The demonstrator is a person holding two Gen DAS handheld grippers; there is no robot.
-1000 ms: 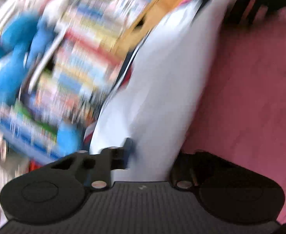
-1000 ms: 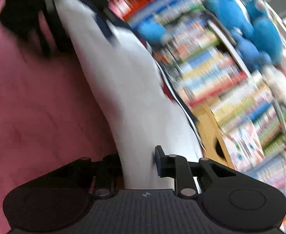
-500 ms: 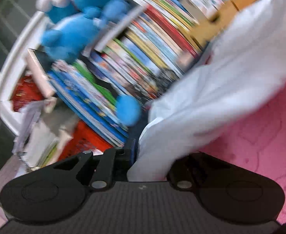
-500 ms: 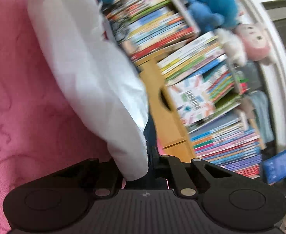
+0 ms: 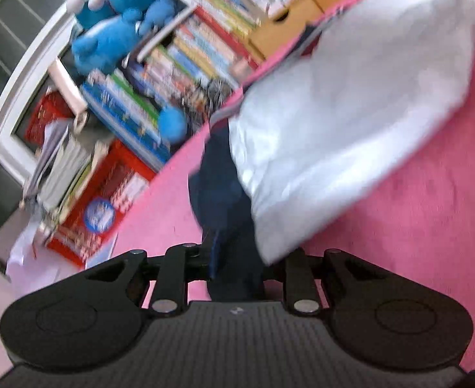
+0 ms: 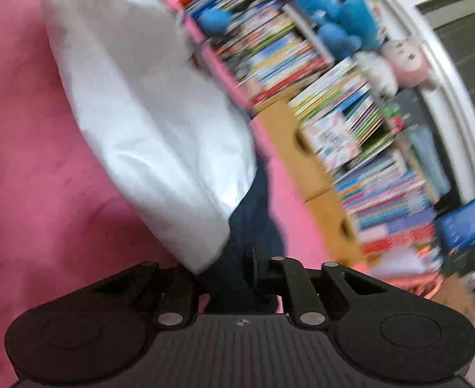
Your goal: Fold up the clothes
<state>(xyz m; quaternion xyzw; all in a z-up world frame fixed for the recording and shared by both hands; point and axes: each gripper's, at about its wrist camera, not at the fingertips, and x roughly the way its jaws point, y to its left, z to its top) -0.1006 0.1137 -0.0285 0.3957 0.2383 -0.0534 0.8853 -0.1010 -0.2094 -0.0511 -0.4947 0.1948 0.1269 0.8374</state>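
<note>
Holding: both claws are pinching the same white garment (image 5: 350, 123) with a navy part, one at each end, so it hangs stretched between them over the pink bedspread (image 5: 415, 226)
Left claw (image 5: 237, 258): clamped on navy cloth with the white edge bunched right beside it
Right claw (image 6: 234, 271): same deal, fingers closed on the navy bit where the white fabric (image 6: 146, 103) tucks in
Where the garment is: partly lifted, far side looks like it drapes down to the bed, near the edge by the bookshelf (image 5: 188, 48)
Blur: both views are smeared, so I can't say exactly which part of the garment each claw has
Doing it well: I'd keep both ends level and taut so no crease forms in the middle, lower it flat, and only let go once the edges line up
Watch out: slack on one side would probably twist the fold
</note>
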